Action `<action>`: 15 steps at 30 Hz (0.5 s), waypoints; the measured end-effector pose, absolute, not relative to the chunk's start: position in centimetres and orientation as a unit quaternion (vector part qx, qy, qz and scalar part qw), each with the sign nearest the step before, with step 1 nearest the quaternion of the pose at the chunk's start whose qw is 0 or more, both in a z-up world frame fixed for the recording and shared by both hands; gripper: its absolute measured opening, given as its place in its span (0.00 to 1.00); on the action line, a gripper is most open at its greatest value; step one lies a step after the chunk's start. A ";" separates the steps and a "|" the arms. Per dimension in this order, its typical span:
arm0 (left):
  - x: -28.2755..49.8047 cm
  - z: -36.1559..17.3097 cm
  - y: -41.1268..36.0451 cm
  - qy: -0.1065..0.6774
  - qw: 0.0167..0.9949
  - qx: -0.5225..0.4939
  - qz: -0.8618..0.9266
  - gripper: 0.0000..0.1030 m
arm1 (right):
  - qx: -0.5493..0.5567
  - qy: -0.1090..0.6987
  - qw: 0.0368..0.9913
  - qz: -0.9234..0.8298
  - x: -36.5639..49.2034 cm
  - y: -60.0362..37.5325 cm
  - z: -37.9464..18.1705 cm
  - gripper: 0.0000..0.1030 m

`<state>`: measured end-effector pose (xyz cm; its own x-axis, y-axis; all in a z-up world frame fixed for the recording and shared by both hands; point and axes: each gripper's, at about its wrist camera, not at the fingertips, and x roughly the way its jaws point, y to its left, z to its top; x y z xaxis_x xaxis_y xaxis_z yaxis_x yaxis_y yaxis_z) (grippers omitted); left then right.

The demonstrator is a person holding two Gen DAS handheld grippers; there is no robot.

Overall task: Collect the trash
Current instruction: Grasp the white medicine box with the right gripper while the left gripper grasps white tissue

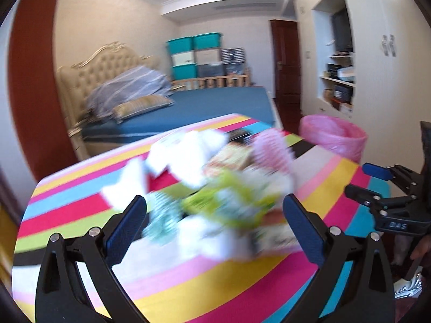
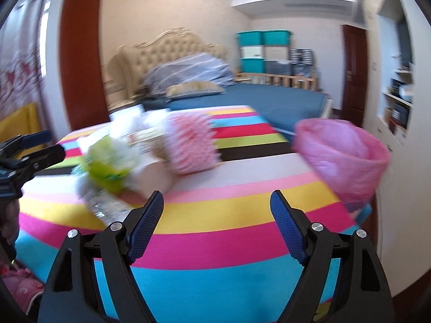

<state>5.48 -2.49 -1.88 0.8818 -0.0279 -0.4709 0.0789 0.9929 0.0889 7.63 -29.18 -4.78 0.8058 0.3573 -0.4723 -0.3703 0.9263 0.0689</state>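
Trash lies heaped on the striped counter just beyond my left fingers, spread wide; my right fingers, also spread, sit nearer the pink bin.

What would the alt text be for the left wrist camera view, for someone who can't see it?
The open left gripper points at a blurred pile of wrappers and tissues on a table with a bright striped cloth. A bin with a pink liner stands past the table's far right edge, the open right gripper enters from the right, and a bed lies behind.
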 end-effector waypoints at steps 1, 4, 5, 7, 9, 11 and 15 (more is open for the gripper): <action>5.0 -2.2 -1.3 0.245 0.968 0.049 -0.015 0.95 | -0.023 0.246 0.947 0.204 7.3 -28.2 -4.8 0.75; 4.0 -3.0 1.3 0.254 0.966 0.043 0.014 0.95 | -0.050 0.248 0.937 0.241 6.3 -25.6 -5.0 0.75; 3.6 -3.4 2.1 0.259 0.965 0.038 0.019 0.95 | -0.057 0.249 0.934 0.250 6.2 -25.1 -5.1 0.75; 3.2 -4.1 3.2 0.267 0.963 0.031 0.024 0.95 | -0.071 0.255 0.927 0.265 5.9 -24.0 -5.5 0.75; 2.7 -4.6 4.0 0.274 0.961 0.024 0.028 0.95 | -0.085 0.263 0.921 0.276 6.0 -22.9 -5.9 0.75; 2.8 -4.8 4.0 0.278 0.960 0.020 0.028 0.95 | -0.098 0.272 0.915 0.282 6.2 -21.9 -6.5 0.75; 2.8 -5.0 3.7 0.282 0.959 0.019 0.024 0.95 | -0.119 0.297 0.905 0.279 7.3 -20.5 -7.4 0.75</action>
